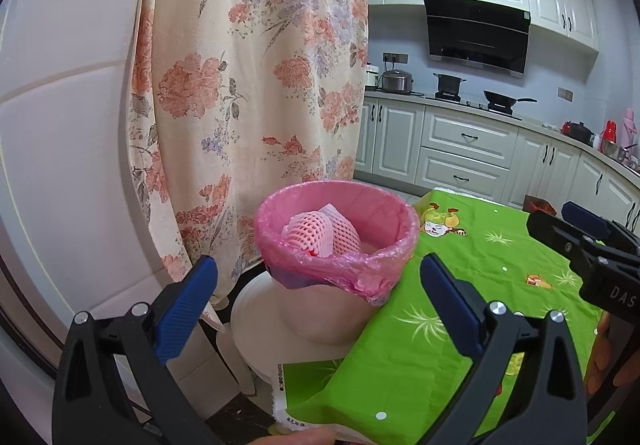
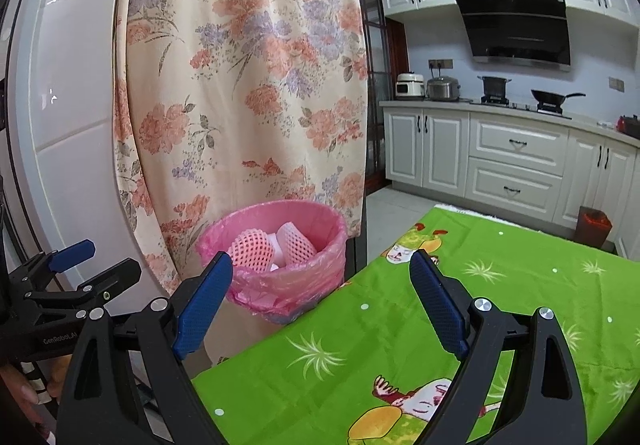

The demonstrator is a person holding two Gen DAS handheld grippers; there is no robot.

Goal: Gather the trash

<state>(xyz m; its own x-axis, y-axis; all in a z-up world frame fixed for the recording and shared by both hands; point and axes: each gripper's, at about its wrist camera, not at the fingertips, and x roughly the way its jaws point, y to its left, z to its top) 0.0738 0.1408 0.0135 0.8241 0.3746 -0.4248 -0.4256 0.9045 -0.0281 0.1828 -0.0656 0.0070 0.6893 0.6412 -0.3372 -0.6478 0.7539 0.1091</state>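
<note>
A white bin with a pink bag liner [image 1: 394,245] stands on a white stool beside the table's left edge; it also shows in the right wrist view [image 2: 332,245]. Pink foam fruit nets [image 1: 320,231] lie inside it, two of them plain in the right wrist view [image 2: 252,251]. My left gripper [image 1: 320,301] is open and empty, just in front of the bin. My right gripper [image 2: 320,297] is open and empty, over the table to the right of the bin. Each gripper shows in the other's view: the right one [image 1: 588,241], the left one [image 2: 86,265].
The table has a green cartoon cloth [image 2: 400,345]. A floral curtain [image 1: 248,65] hangs just behind the bin, with a white wall to its left. White kitchen cabinets [image 2: 516,161] with pots on the counter stand far behind. A small dark red bin [image 2: 594,225] is on the floor.
</note>
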